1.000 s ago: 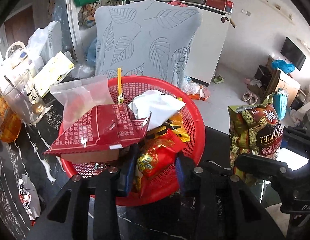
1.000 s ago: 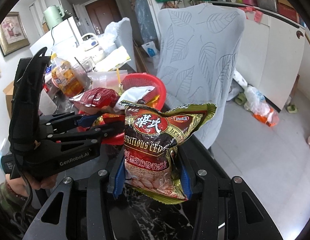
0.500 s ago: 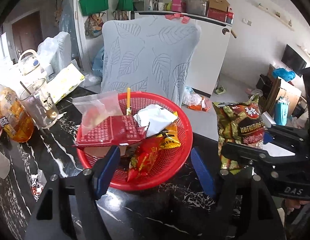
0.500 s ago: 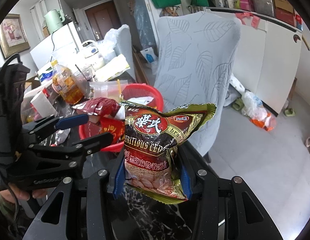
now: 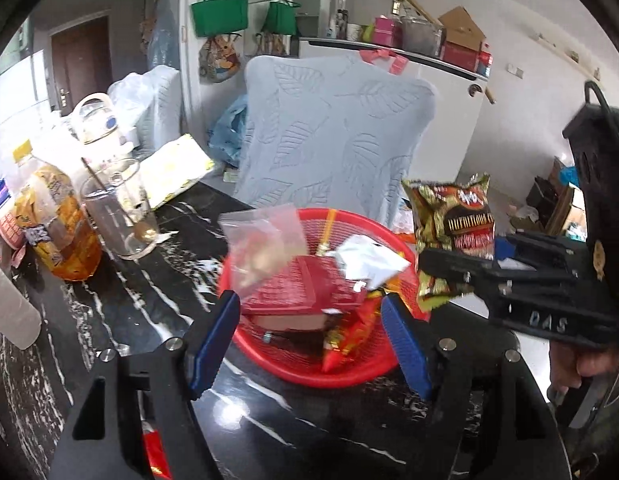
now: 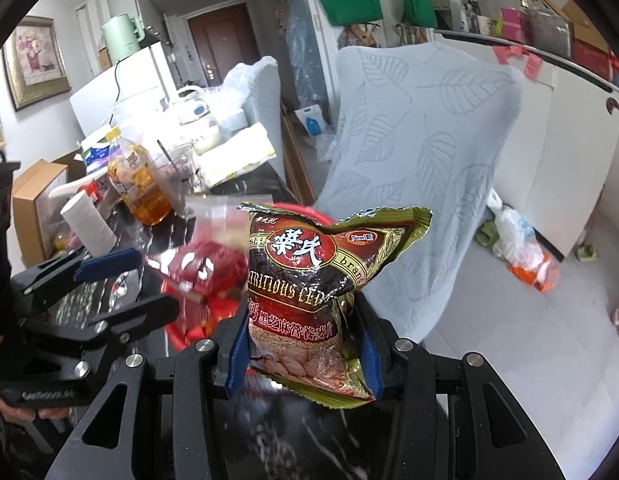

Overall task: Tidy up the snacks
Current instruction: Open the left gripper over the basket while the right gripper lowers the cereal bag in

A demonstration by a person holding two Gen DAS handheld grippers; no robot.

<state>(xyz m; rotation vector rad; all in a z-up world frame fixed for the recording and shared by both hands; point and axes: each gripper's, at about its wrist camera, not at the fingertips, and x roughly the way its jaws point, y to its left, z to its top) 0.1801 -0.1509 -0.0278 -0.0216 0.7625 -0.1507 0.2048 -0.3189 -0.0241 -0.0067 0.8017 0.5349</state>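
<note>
Cereal bag (image 6: 309, 300) sat pinched upright in my right gripper (image 6: 303, 354), beside the red basket (image 5: 341, 372). My left gripper (image 5: 309, 336) stood wide and empty over the basket's near rim. I judged it best to carry the bag over the free right side and lower it before letting go.

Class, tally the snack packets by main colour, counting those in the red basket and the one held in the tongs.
Red: 2, the flat red packet and the red-and-yellow packet
Clear: 1
White: 1
Brown-and-gold: 1, cereal bag in the right tongs
Total: 5

Your left claw (image 5: 311, 340) gapes empty at lower centre; your right claw (image 6: 305, 354) clamps the snack bag (image 6: 313, 280).
</note>
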